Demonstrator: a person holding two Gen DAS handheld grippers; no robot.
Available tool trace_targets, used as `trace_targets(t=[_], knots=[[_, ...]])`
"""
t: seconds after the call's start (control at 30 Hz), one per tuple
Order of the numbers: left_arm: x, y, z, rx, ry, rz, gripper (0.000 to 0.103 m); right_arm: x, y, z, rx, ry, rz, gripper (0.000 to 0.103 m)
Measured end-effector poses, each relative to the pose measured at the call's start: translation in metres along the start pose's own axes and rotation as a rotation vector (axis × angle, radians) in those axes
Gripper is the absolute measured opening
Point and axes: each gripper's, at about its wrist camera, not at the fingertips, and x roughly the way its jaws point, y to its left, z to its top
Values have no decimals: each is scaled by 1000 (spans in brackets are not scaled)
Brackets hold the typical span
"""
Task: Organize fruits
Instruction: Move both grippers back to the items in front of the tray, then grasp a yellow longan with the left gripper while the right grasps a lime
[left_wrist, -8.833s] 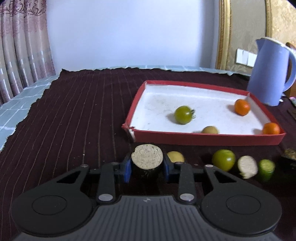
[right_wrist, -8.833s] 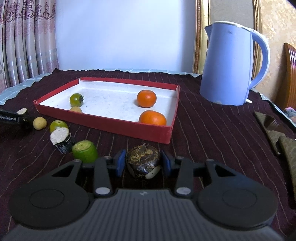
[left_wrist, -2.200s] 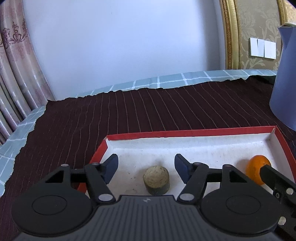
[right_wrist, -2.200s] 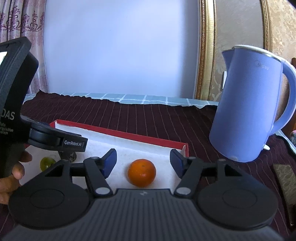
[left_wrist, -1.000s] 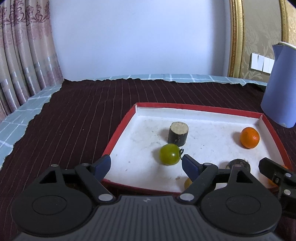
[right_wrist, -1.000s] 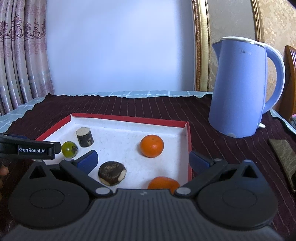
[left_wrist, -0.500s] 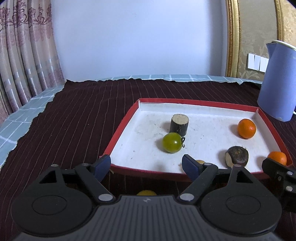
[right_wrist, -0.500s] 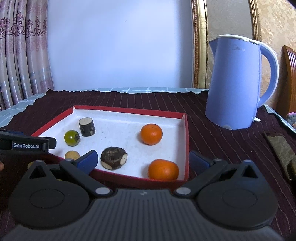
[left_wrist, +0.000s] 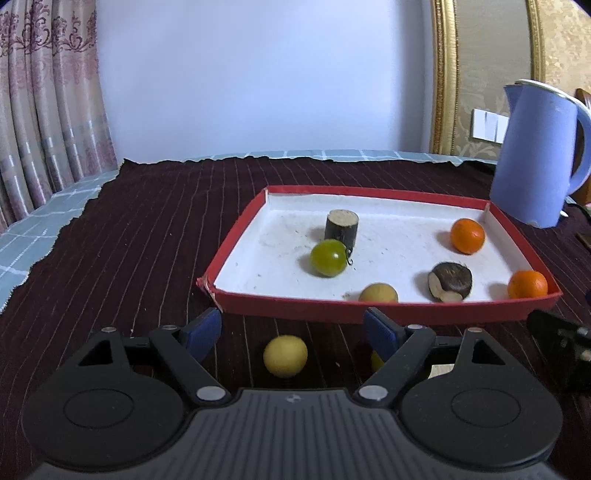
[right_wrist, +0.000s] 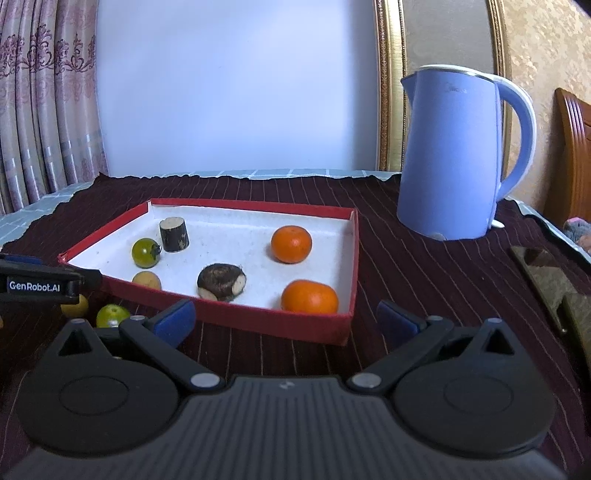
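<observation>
A red tray (left_wrist: 236, 258) (right_wrist: 317, 328) with a white floor holds a dark cut stalk (left_wrist: 341, 229) (right_wrist: 173, 234), a green tomato (left_wrist: 328, 257) (right_wrist: 145, 252), a yellow fruit (left_wrist: 378, 293) (right_wrist: 146, 279), a brown chestnut-like piece (left_wrist: 450, 281) (right_wrist: 221, 281) and two oranges (left_wrist: 467, 235) (left_wrist: 527, 284) (right_wrist: 291, 244) (right_wrist: 309, 296). My left gripper (left_wrist: 293, 332) is open in front of the tray, a yellow fruit (left_wrist: 285, 355) lying on the cloth between its fingers. My right gripper (right_wrist: 284, 319) is open and empty before the tray's near right corner. A green fruit (right_wrist: 112, 315) lies outside the tray.
A blue kettle (left_wrist: 535, 155) (right_wrist: 454, 155) stands behind the tray on the right. A dark striped cloth (left_wrist: 129, 240) covers the table. A brown flat object (right_wrist: 550, 284) lies at the far right. Curtains hang at the left.
Both grippers have drawn back from the tray and sunk a little, still open. The loose yellow fruit on the cloth has come into view between the left fingers.
</observation>
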Motion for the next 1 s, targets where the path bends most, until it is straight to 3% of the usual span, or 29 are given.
trace_targets(t=[0.23,0.6,0.63,0.7,0.77,1.0], knots=[[-3,13,-16,9,11,-29,84,-12,-13,-8,64,4,73,103],[3,30,-28,-7,33,-61,84,-18,34,-23,-259,38,174,103],[4,31,-27,-12,38,-68,84,-16,38,-22,-270,43,180,101],[5,32,-27,-16,40,-79,84,-10,41,-20,-273,67,198,85],[6,33,-28,-16,44,-81,84,-4,42,-20,-276,89,207,82],[13,34,-25,-19,52,-75,84,7,46,-22,-280,134,235,58]])
